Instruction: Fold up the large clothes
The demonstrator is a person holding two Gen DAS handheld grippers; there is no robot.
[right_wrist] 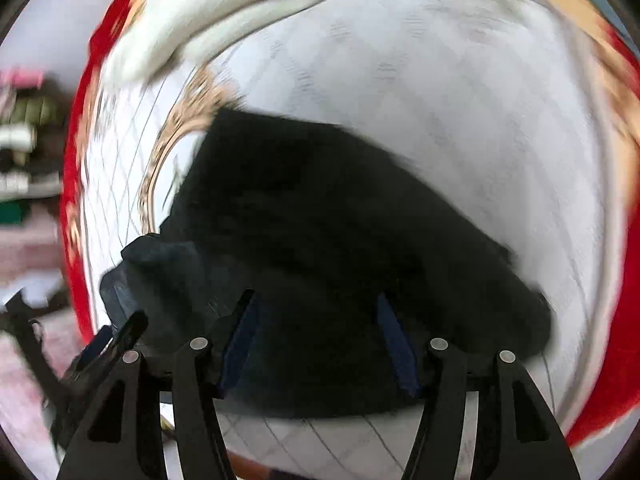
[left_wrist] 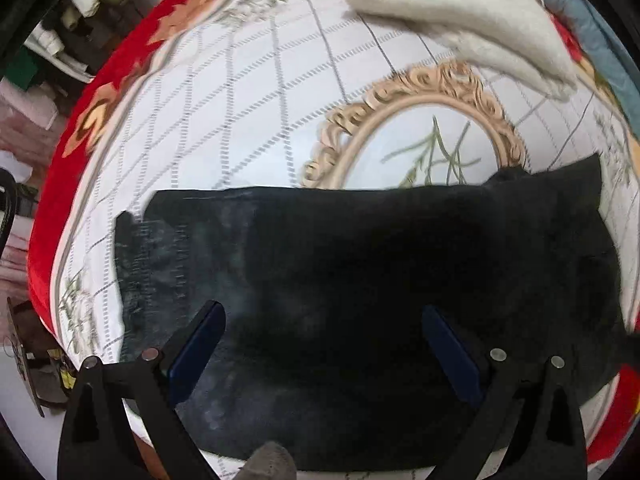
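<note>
A black garment (left_wrist: 360, 280) lies folded into a rough rectangle on the white patterned cloth (left_wrist: 240, 120) that covers the table. My left gripper (left_wrist: 324, 320) is open and empty, hovering over the garment's near part. In the right wrist view the same black garment (right_wrist: 320, 240) lies under my right gripper (right_wrist: 318, 312), which is open and empty above its near edge. The left gripper's fingers (right_wrist: 120, 336) show at the lower left of that view, by the garment's corner. The right wrist view is motion-blurred.
A white fluffy garment (left_wrist: 460, 12) lies at the far side of the table, also in the right wrist view (right_wrist: 208, 12). A gold oval frame print (left_wrist: 420, 120) marks the cloth's middle. A red floral border (left_wrist: 100, 112) runs along the edge. Clutter (left_wrist: 80, 12) stands beyond on the left.
</note>
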